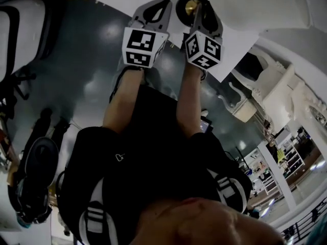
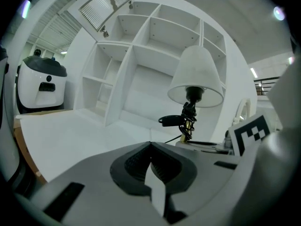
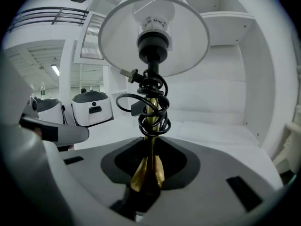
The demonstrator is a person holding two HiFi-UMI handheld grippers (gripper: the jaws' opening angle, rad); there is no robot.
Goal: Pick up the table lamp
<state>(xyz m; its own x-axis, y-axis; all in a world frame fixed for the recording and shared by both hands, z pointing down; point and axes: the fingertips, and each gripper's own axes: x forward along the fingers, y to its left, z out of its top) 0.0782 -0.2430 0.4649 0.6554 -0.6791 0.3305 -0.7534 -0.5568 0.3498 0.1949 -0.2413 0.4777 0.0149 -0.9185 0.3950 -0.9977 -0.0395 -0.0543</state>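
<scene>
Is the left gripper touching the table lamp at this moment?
Apart. The left gripper view shows the table lamp standing beyond the left gripper, off to the right, with open space between them.

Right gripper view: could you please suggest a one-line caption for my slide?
The right gripper grips the table lamp by its brass stem, under the white shade.

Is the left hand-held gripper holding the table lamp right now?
No, the left hand-held gripper is shut on nothing, and the table lamp shows beyond it, to the right.
</scene>
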